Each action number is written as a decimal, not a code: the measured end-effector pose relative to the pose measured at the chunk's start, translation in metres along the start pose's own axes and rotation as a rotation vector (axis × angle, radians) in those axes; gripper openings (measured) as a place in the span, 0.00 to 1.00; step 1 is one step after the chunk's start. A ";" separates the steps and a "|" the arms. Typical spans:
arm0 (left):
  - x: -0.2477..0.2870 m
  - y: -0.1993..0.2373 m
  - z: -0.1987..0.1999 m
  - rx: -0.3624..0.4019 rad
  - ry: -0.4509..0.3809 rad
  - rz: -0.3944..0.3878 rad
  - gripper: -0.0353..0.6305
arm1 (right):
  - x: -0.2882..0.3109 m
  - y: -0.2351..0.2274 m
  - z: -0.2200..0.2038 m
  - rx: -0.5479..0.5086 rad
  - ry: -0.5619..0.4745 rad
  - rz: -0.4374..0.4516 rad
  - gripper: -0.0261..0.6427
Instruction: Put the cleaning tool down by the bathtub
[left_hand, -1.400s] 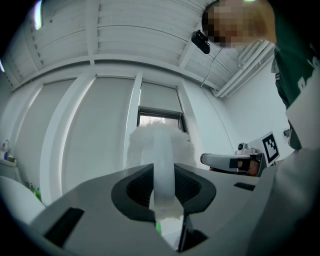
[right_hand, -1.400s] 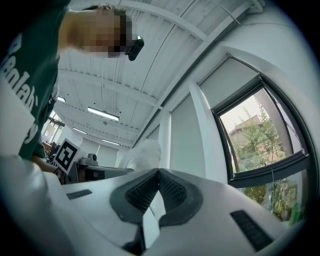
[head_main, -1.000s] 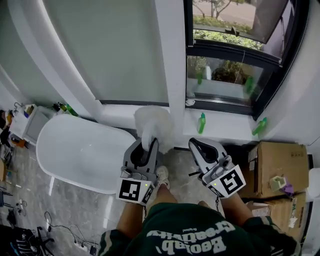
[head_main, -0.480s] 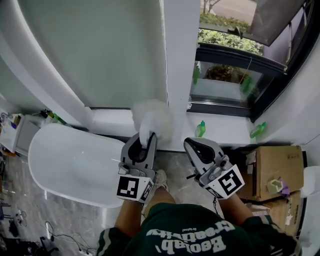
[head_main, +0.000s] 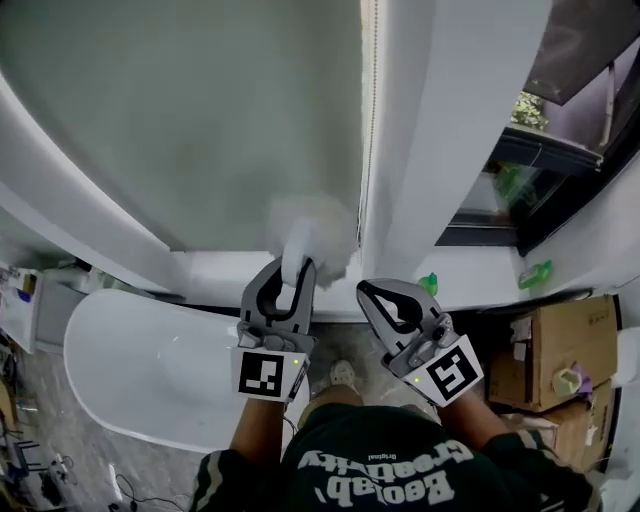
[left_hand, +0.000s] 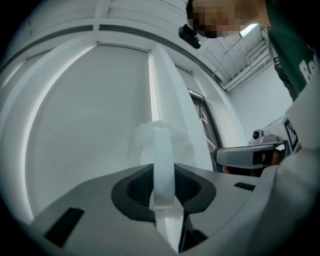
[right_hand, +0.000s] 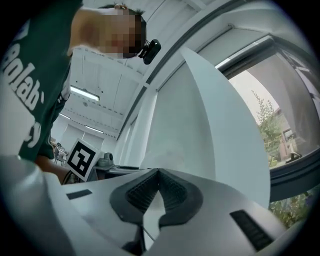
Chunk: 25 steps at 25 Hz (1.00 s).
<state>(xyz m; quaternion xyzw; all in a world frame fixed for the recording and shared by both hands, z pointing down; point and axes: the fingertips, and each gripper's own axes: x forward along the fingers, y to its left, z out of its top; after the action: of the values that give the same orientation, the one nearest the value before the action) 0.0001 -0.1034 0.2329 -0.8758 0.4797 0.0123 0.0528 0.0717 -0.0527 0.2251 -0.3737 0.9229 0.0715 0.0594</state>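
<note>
Head view looks steeply down on a person in a green shirt standing next to a white bathtub (head_main: 140, 370), with a gripper in each hand held out roughly level towards a pale wall and a white pillar. Left gripper (head_main: 292, 270) is clamped on the white handle (left_hand: 163, 160) of the duster (head_main: 315, 228), whose fluffy white head sticks out past the jaws, in the air in front of the wall near the tub's end. Right gripper (head_main: 370, 291), just beside it, holds nothing, and its jaws are closed with the pads meeting at the tips.
</note>
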 end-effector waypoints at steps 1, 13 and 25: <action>0.012 0.014 -0.003 -0.011 0.004 -0.006 0.20 | 0.016 -0.008 -0.004 0.008 0.011 -0.008 0.06; 0.032 0.045 -0.012 -0.028 -0.002 -0.033 0.20 | 0.053 -0.028 -0.011 -0.009 0.019 -0.049 0.06; 0.037 0.051 -0.039 -0.075 0.031 -0.007 0.20 | 0.057 -0.043 -0.036 0.001 0.092 -0.064 0.06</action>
<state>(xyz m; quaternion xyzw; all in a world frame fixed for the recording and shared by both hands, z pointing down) -0.0240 -0.1659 0.2652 -0.8790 0.4764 0.0166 0.0127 0.0592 -0.1285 0.2476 -0.4059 0.9123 0.0519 0.0195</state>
